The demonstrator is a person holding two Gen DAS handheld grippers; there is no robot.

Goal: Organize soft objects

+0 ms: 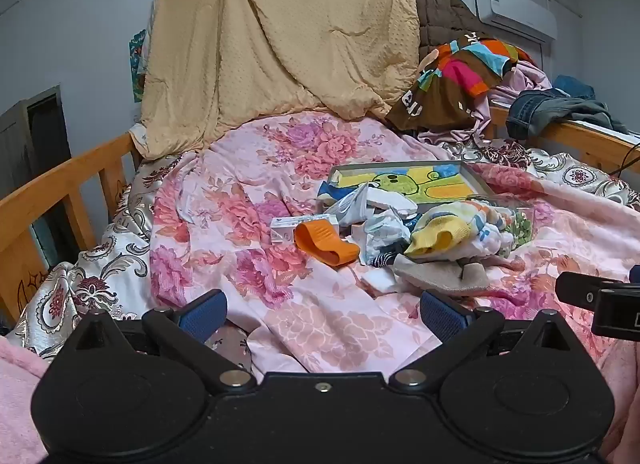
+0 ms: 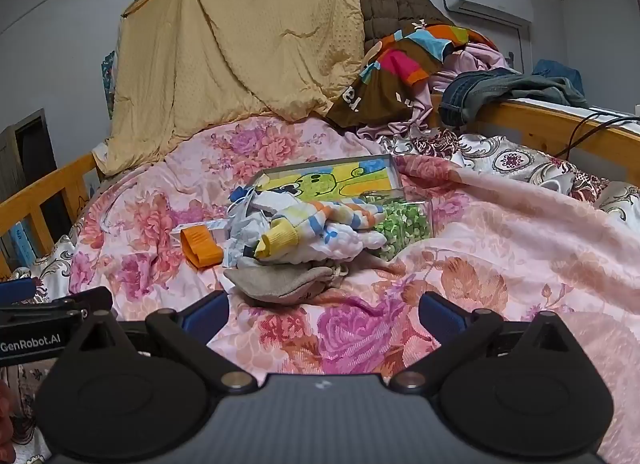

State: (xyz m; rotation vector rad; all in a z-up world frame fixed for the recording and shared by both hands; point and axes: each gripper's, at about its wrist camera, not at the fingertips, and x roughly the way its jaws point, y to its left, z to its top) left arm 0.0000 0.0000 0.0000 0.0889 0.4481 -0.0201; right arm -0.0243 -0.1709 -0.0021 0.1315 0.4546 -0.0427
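Tongs status: my left tongs [image 1: 320, 314] and right tongs [image 2: 324, 314] both stand spread wide, nothing between the blue pads, both hanging low over the near part of the bed and angled slightly down.

Soft objects lie in one pile at mid-bed on the pink floral quilt [image 1: 256, 192]. Contents as seen: striped sock with yellow cuff [image 1: 444, 234] on top; grey-beige sock [image 2: 280, 282] at the near edge of the pile, closest to my right tongs; crumpled white cloth [image 1: 384, 232] beside the yellow cuff. An orange strap-like piece [image 1: 326, 244] lies just left of the pile, touching a small white box [image 1: 282, 230]. A picture tray [image 1: 404, 180] sits behind the pile. A clear bag of green bits [image 2: 404, 224] lies on its right.
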